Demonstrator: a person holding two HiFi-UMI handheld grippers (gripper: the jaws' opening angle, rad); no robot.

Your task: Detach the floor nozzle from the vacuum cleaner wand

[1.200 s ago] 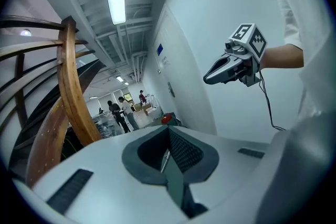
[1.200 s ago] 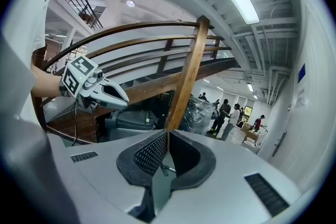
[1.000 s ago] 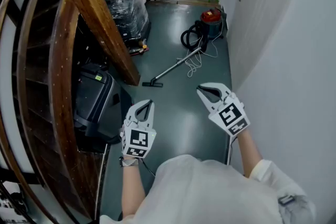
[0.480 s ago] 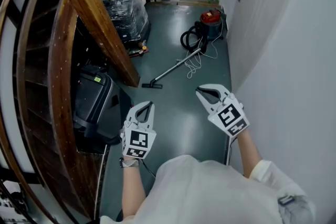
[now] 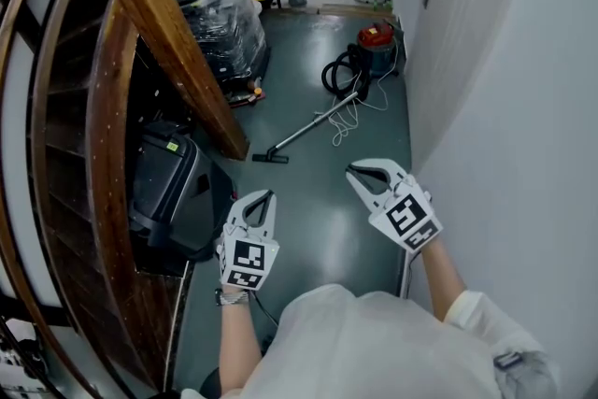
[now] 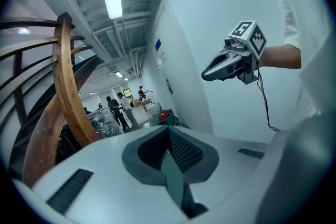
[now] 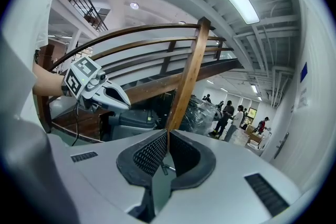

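Left gripper [image 5: 269,195] and right gripper [image 5: 349,169]: closed, empty, held out ahead, probably for approach. Floor nozzle [image 5: 270,158]: flat on floor [image 5: 318,201], joined to wand [image 5: 313,124], well ahead near wooden beam [image 5: 177,42]; judged beyond reach.

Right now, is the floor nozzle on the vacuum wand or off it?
On. In the head view the floor nozzle joins the wand's lower end, both lying on the floor.

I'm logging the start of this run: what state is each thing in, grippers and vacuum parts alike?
left gripper: shut, empty
right gripper: shut, empty
floor nozzle: attached to the wand, resting on the floor
wand: nozzle fitted, untouched
vacuum cleaner: upright beside the wall
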